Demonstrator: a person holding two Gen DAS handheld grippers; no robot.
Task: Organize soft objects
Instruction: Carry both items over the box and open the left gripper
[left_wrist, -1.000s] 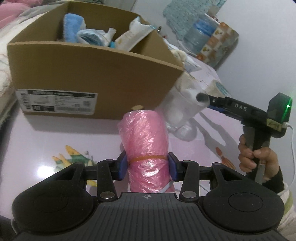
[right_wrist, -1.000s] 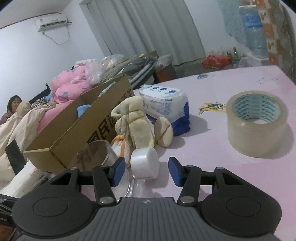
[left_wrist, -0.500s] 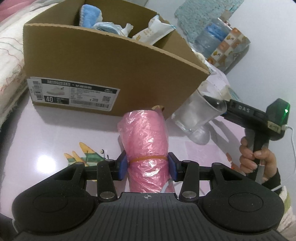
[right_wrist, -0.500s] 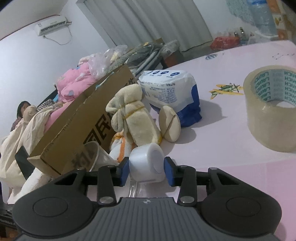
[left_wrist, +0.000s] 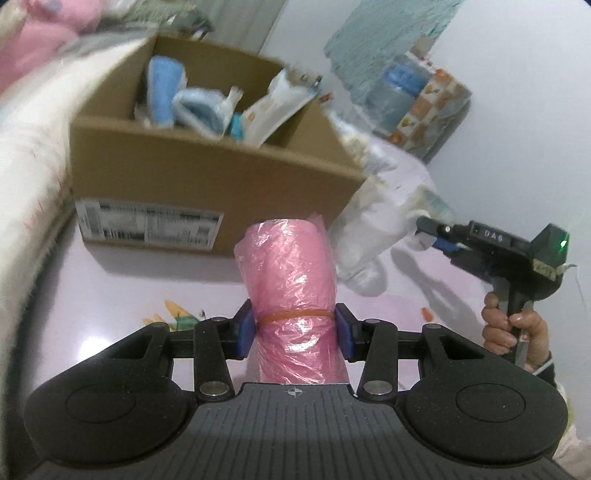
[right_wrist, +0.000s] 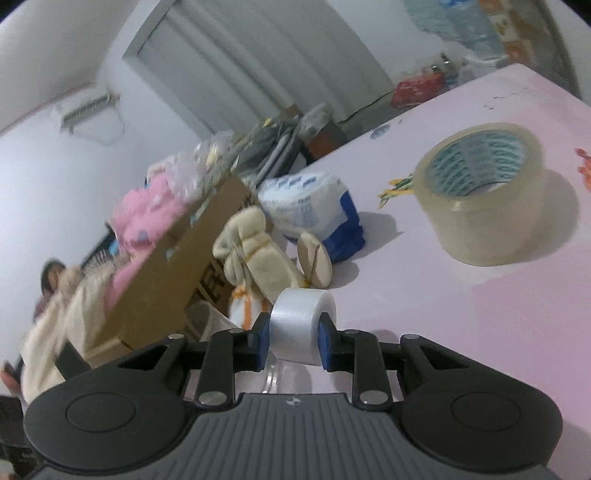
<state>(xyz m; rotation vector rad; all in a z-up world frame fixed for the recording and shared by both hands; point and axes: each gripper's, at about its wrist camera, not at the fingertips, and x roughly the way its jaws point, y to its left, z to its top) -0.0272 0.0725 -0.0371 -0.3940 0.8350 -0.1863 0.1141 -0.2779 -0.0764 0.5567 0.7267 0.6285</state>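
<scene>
My left gripper (left_wrist: 294, 328) is shut on a pink plastic-bag roll (left_wrist: 291, 280) bound with an orange rubber band, held above the pink table in front of the cardboard box (left_wrist: 207, 181). The box holds blue cloths and white packets. My right gripper (right_wrist: 294, 338) is shut on a small white roll (right_wrist: 301, 325) lifted off the table; in the left wrist view the right gripper (left_wrist: 436, 230) sits right of the box. A cream cloth bundle (right_wrist: 251, 254) and a white-blue tissue pack (right_wrist: 314, 210) lie beside the box (right_wrist: 177, 273).
A large clear tape roll (right_wrist: 480, 192) stands on the pink table (right_wrist: 498, 332) at right. A clear glass (left_wrist: 362, 240) sits near the box corner. A round beige disc (right_wrist: 316, 264) leans by the tissue pack. Bedding and a person are at far left.
My right gripper closed on the white roll and lifted it. My left gripper, still holding the pink roll, rose and tilted so the box's inside shows.
</scene>
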